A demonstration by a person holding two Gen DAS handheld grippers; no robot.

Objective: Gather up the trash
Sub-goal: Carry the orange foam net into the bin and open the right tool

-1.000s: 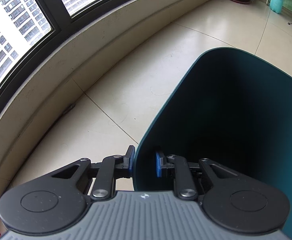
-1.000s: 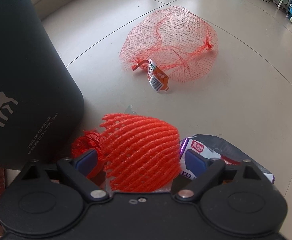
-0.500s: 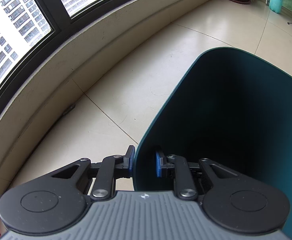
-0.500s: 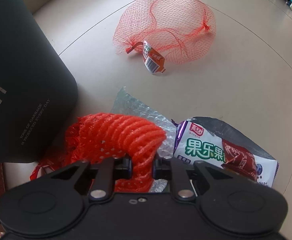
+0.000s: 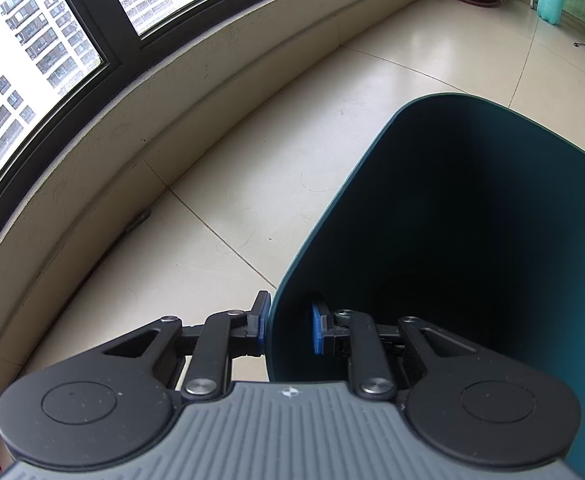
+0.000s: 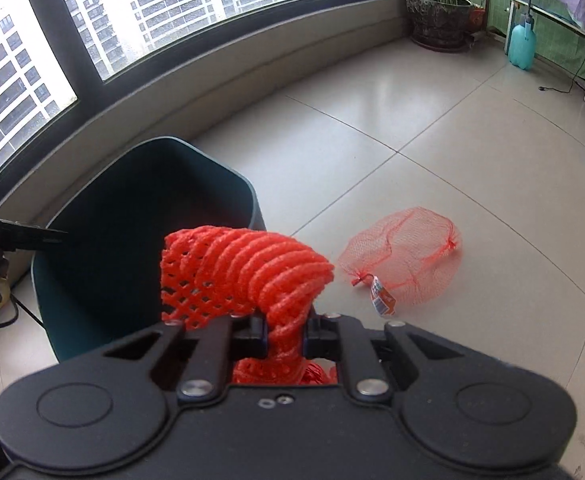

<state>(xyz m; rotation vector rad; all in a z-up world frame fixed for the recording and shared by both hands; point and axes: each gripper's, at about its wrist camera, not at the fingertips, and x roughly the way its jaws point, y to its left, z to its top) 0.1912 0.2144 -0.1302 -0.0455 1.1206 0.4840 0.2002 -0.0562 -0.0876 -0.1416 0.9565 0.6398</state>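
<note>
Tiled balcony floor [image 6: 432,184] runs along a curved window wall [image 5: 104,112]. Left gripper [image 5: 290,326] is clamped on the near rim of a dark teal bin [image 5: 472,220], one pad outside, one inside. Right gripper [image 6: 286,334] is pinched narrow on an orange foam fruit net [image 6: 244,272], held up above the floor just right of the bin's open mouth. Thin red mesh bag [image 6: 404,266] with a label lies on the floor further right. Plant pot [image 6: 438,20] and teal sprayer bottle [image 6: 523,46] stand far right.
</note>
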